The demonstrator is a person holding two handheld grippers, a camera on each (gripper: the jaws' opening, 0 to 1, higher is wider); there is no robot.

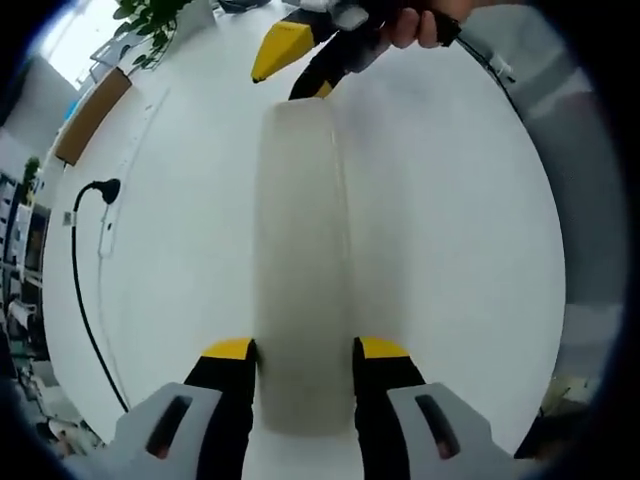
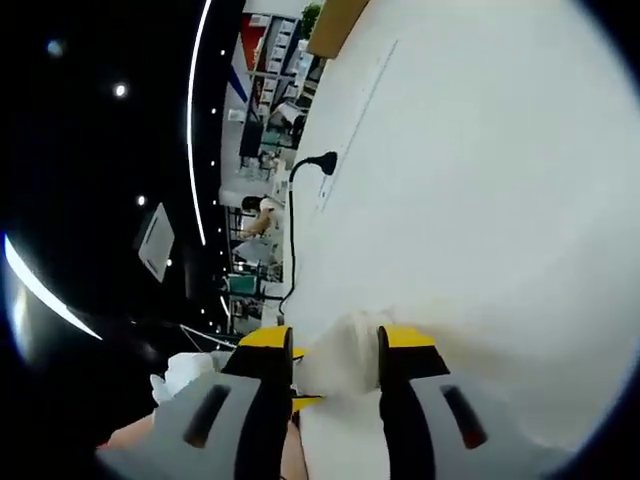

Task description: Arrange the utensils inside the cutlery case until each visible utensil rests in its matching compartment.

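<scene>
Left gripper (image 1: 305, 348): riding at 6 o'clock in the left gripper view, yellow-tipped black jaws sitting on either side of the near end of the cutlery case (image 1: 303, 260), touching its long sides, so it's pinching the case.
Cutlery case: long, pale, frosted-looking thing running from 6 o'clock up toward 12 in the left gripper view, lying flat on the white table (image 1: 450, 230). Can't see through it well enough to tell any utensils or compartments, honestly.
Right gripper (image 2: 335, 340): in its own view the jaws come up from 6 o'clock and are clamped on a whitish translucent end, which looks like the far end of the same case (image 2: 340, 362). In the left gripper view it comes in at 12 o'clock (image 1: 300, 55), one yellow tip on top of the case end, a hand (image 1: 420, 22) on it up at about 1 o'clock.
Table: white, plain, takes up most of both views.
Cable: black cord with a plug (image 1: 105, 188) at around 9 o'clock in the left gripper view, well apart from the case; same plug (image 2: 322, 162) at about 11 o'clock in the right gripper view.
Plant: green leaves (image 1: 150, 25) at 11 o'clock, past the table edge.
Background: shelving and ceiling lights, too blurry to say more.
</scene>
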